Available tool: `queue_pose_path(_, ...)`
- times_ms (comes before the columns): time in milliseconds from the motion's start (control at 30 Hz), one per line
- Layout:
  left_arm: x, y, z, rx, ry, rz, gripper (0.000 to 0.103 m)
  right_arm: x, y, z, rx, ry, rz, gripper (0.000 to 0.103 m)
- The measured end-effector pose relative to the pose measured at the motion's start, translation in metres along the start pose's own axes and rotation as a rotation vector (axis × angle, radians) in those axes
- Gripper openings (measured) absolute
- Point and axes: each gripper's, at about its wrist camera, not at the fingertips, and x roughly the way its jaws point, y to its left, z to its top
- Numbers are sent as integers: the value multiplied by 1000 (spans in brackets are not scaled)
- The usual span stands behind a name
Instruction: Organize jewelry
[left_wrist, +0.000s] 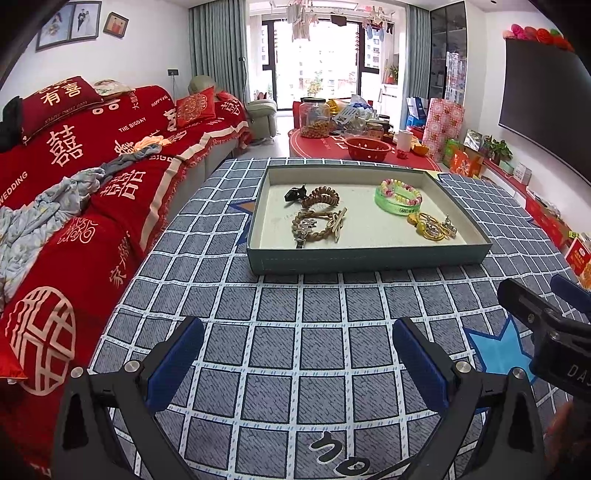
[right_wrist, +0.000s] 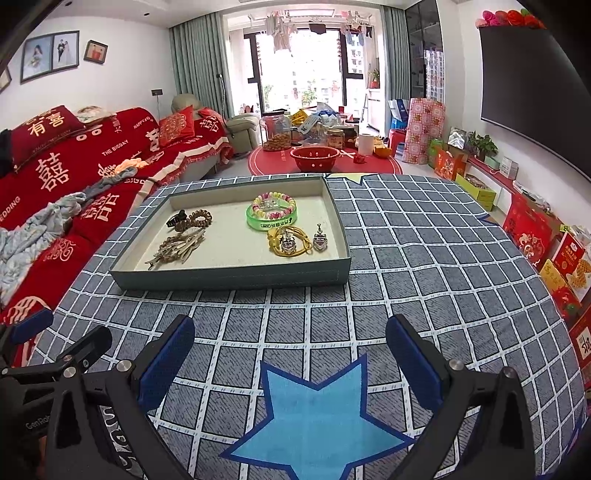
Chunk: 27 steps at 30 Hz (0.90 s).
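Note:
A shallow grey-green tray (left_wrist: 369, 258) (right_wrist: 229, 275) stands on the checked blue cloth. In it lie a black claw clip (left_wrist: 294, 193) (right_wrist: 174, 218), a brown spiral hair tie (left_wrist: 322, 196) (right_wrist: 198, 218), a braided band with hair clips (left_wrist: 317, 225) (right_wrist: 177, 245), a green bangle (left_wrist: 397, 202) (right_wrist: 271, 219) with a bead bracelet (left_wrist: 400, 186) (right_wrist: 274, 202) on it, and gold and silver pieces (left_wrist: 432, 226) (right_wrist: 291, 240). My left gripper (left_wrist: 297, 360) and right gripper (right_wrist: 290, 356) are open and empty, hovering over the cloth in front of the tray.
A red-covered sofa (left_wrist: 74, 184) (right_wrist: 55, 177) with loose clothes runs along the left. A low red table (left_wrist: 369, 147) (right_wrist: 325, 162) with jars and a red bowl stands behind. Gift boxes (right_wrist: 554, 251) line the right under a TV (right_wrist: 535, 103).

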Motion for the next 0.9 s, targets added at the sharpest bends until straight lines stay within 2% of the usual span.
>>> queue_pose_path(900,0,3,1,-13,4,2,103,-2,0,2,8,0,3,103)
